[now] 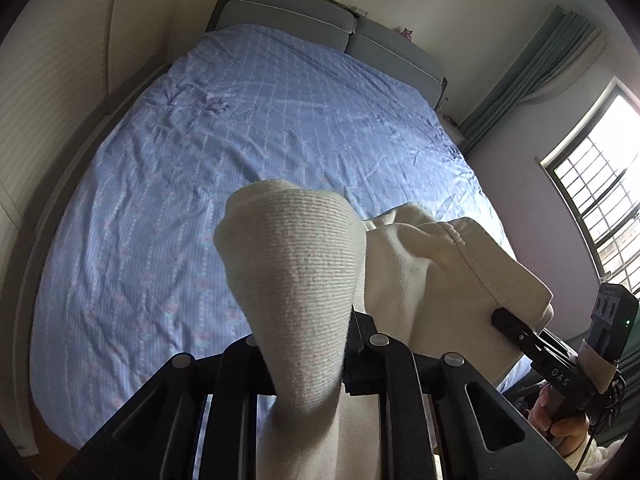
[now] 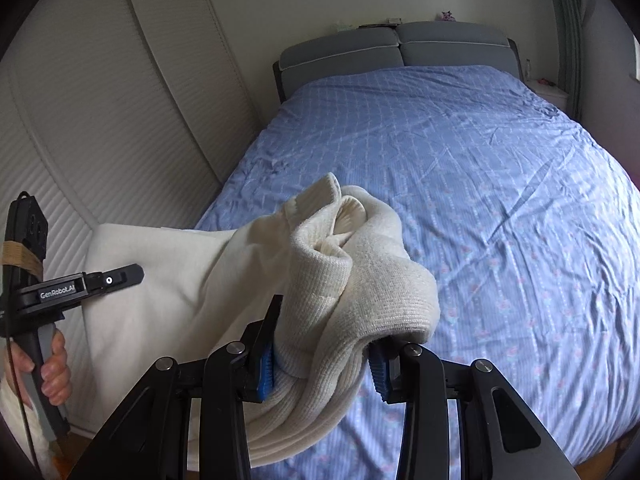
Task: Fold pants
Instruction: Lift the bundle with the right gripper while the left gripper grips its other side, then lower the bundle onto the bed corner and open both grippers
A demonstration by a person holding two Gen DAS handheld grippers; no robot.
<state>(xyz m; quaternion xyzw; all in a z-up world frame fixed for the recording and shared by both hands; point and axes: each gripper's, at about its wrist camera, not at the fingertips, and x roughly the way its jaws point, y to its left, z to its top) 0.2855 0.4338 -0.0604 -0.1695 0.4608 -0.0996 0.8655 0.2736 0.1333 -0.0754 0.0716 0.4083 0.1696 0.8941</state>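
Both hand-held grippers, left (image 1: 308,344) and right (image 2: 324,360), clamp the cream pants (image 2: 352,288).

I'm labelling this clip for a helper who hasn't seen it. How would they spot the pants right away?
Find the big bed under its blue patterned sheet, grey headboard at the far end. Just above its near end, the left gripper and right gripper hold up the pants. They are the only cream ribbed-knit fabric there.
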